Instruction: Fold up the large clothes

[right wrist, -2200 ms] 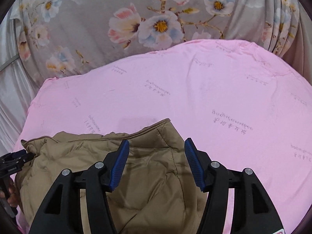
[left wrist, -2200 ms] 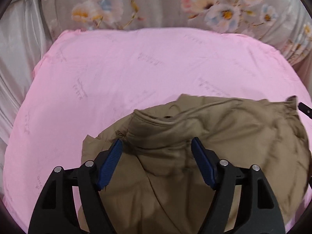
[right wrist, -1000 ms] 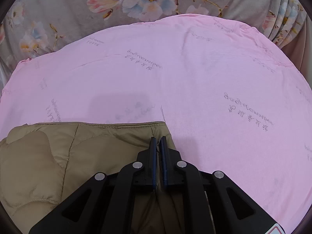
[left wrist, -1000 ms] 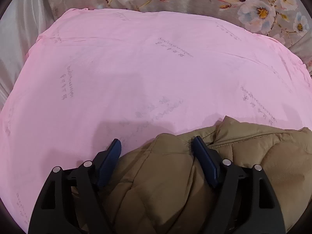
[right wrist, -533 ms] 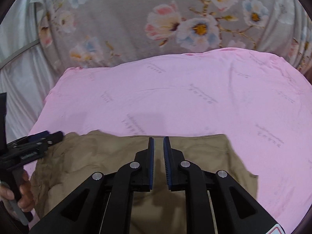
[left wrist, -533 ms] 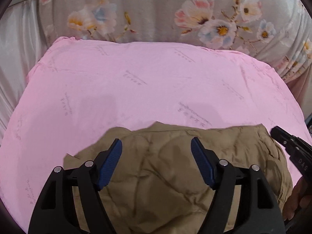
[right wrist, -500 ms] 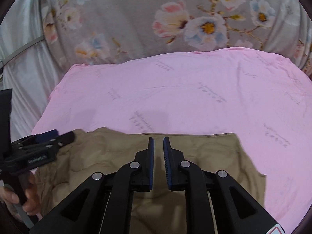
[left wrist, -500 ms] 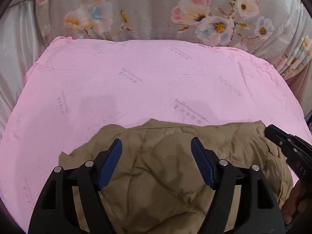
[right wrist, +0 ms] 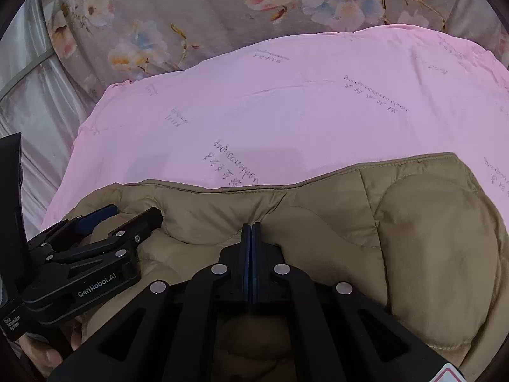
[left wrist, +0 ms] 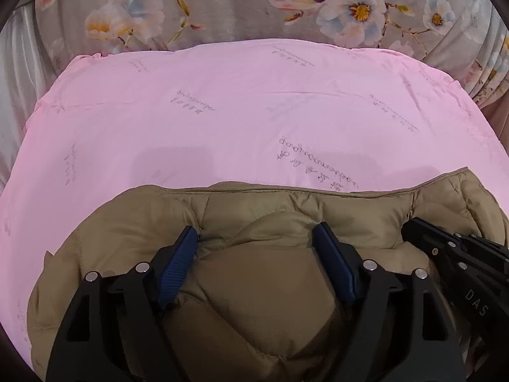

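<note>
Tan quilted jacket [left wrist: 254, 286] bunched at the near edge of the bed, lying on the pink sheet [left wrist: 238, 111]; its stitched hem runs roughly parallel to that edge. Far half of the sheet bare, floral curtain [left wrist: 222, 3] beyond the far edge.

Left gripper [left wrist: 259, 238]: jaws wide apart, blue pads [left wrist: 178, 264] pressed down into the padding with a puff of fabric bulging up between them, not pinched.

Right gripper [right wrist: 252, 227]: jaws fully together, tips sitting right at a seam pucker of the jacket [right wrist: 429, 238]; fabric creases converge there, so it looks clamped on a thin fold.

In the right wrist view, left gripper [right wrist: 127, 215] sits just to the left, over the jacket's left end. Grippers near each other, not touching.
</note>
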The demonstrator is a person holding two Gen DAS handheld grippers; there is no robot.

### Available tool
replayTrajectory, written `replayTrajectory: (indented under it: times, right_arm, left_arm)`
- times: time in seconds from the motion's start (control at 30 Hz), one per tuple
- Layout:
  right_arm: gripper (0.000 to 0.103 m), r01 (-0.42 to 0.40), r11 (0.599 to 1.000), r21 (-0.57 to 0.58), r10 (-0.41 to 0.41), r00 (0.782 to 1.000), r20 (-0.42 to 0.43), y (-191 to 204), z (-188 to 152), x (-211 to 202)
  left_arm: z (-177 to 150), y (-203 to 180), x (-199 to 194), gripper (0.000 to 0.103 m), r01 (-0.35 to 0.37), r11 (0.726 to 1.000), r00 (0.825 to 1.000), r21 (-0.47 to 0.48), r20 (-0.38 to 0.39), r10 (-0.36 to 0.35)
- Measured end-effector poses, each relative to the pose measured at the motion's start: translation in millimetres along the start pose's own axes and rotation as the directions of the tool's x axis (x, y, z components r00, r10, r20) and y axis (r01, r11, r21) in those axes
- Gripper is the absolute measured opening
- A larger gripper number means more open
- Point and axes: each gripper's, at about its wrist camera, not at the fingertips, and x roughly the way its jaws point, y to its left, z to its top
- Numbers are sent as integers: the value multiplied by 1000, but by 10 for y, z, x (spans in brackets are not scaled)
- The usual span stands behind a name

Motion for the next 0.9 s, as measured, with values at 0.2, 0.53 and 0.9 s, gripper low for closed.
replayTrajectory:
  times: [0.2, 0.53, 0.9]
  right_arm:
    - [0, 7, 1000, 6, -7, 1000, 14, 26, -50, 33]
    - [0, 9, 1000, 9, -9, 1000, 20, 22, -58, 60]
    - [20, 82, 997, -13, -79, 986, 149, 119, -250, -639]
  left_arm:
    - [-25, -15, 66, 77, -1, 1000, 1000, 1, 18, 1]
    - [-34, -43, 112, 77, -19, 1000, 1000, 8, 23, 19]
    - [-173, 126, -513, 72, 74, 995, 993, -72, 94, -67]
